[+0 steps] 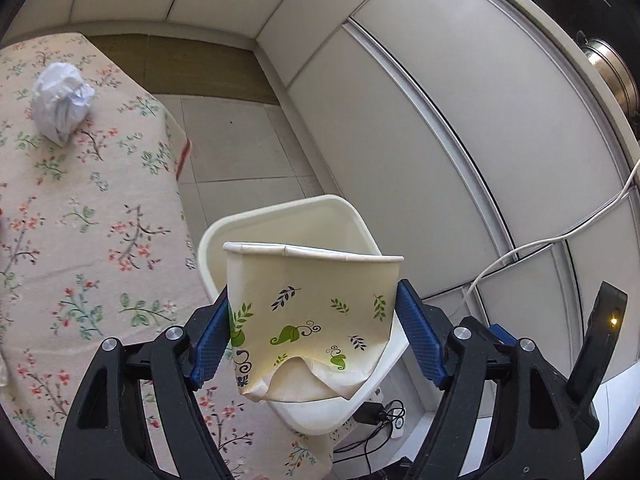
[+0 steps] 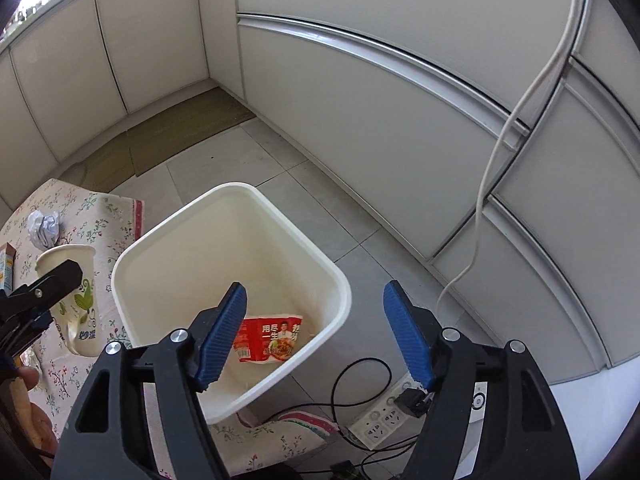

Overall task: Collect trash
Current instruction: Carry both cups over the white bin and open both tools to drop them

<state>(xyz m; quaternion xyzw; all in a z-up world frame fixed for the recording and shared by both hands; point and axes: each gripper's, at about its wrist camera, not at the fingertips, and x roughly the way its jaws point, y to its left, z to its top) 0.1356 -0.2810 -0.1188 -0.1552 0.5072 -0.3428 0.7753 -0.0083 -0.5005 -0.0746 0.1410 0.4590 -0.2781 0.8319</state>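
Observation:
My left gripper [image 1: 316, 320] is shut on a crumpled paper cup [image 1: 312, 320] with green leaf prints, held above the floral table edge beside the white trash bin [image 1: 348, 208]. The cup [image 2: 76, 300] and left gripper [image 2: 44, 292] also show in the right wrist view. My right gripper [image 2: 316, 320] is open and empty above the bin [image 2: 336, 280]. A red snack wrapper [image 2: 272, 338] lies in the bin. A crumpled white paper ball [image 1: 60, 100] sits on the floral tablecloth [image 1: 80, 220]; it also shows in the right wrist view [image 2: 44, 228].
White cabinet doors [image 1: 420, 120] run along the right. A white cable [image 2: 500, 160] hangs down to a power strip [image 2: 384, 420] with black cords on the tiled floor. A brown mat [image 2: 172, 136] lies by the far cabinets. A carton edge [image 2: 5, 264] shows at the left.

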